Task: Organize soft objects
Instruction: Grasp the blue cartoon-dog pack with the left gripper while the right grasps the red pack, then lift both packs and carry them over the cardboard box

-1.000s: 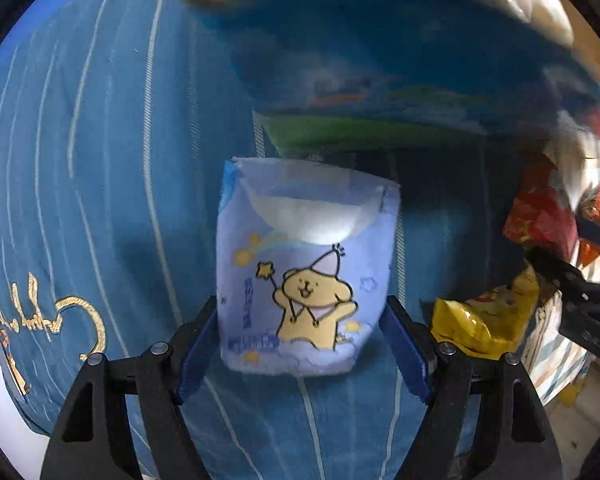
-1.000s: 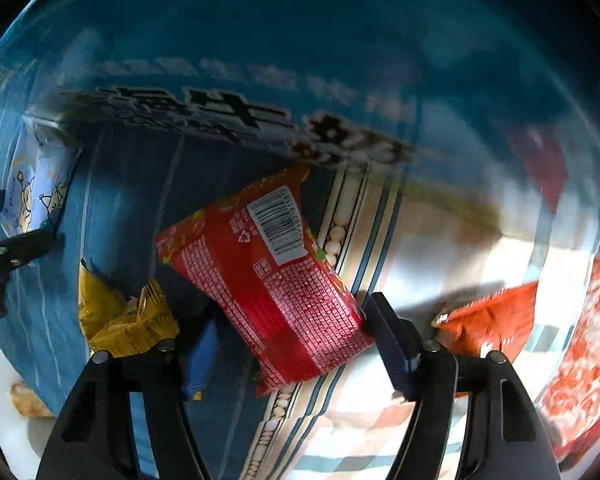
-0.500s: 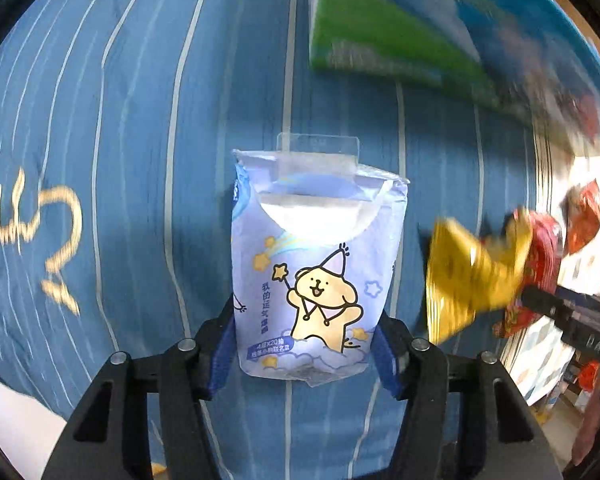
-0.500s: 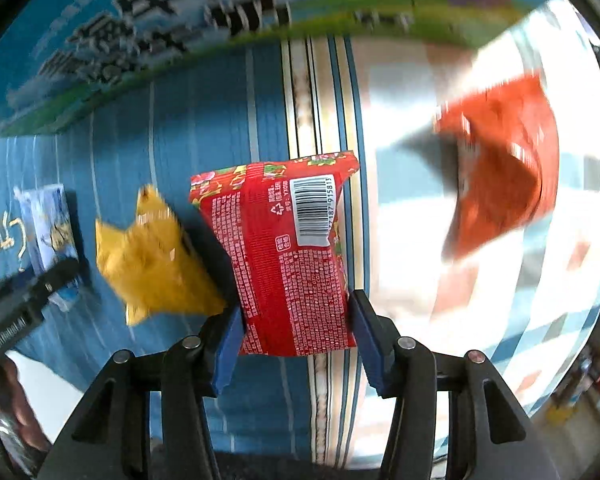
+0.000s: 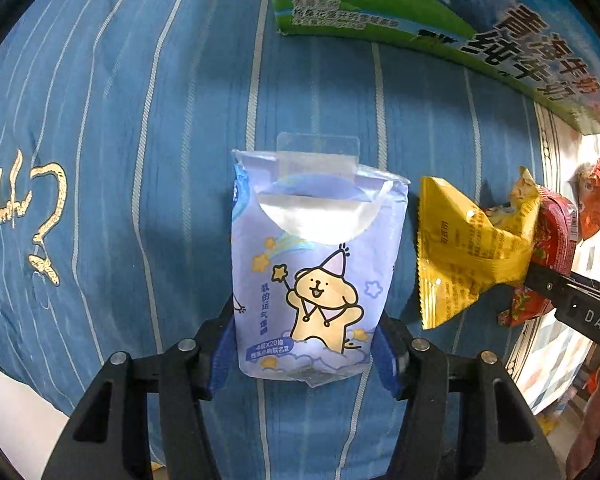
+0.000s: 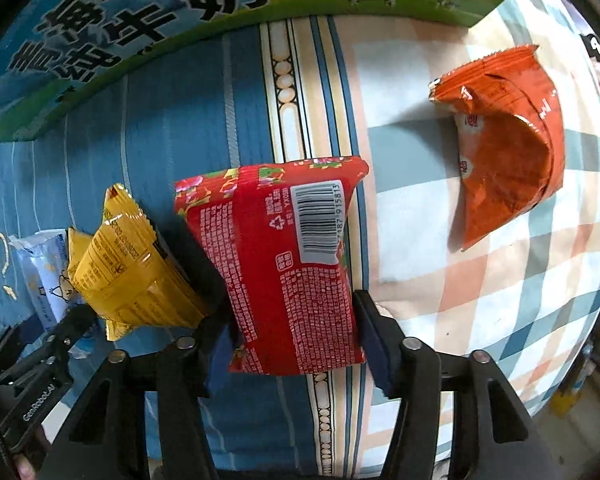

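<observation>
My left gripper (image 5: 306,350) is shut on a lilac tissue pack (image 5: 314,268) with a cartoon bear, held upright over the blue striped bedding. My right gripper (image 6: 296,332) is shut on a red snack packet (image 6: 292,264) with a barcode. A yellow snack packet (image 6: 132,276) lies just left of the red one; in the left wrist view the yellow packet (image 5: 460,248) is right of the tissue pack. The tissue pack also shows at the left edge of the right wrist view (image 6: 44,280). An orange packet (image 6: 508,140) lies on the checked cloth to the right.
A large blue and green milk carton box (image 6: 140,24) stands along the far side; it also shows in the left wrist view (image 5: 440,16). Blue striped bedding (image 5: 120,160) meets checked cloth (image 6: 500,300). More red packets lie at the far right edge.
Both grippers closed on their packs and lifted back from the box. The yellow packet, moving half a second ago, now lies still between the two grippers.
</observation>
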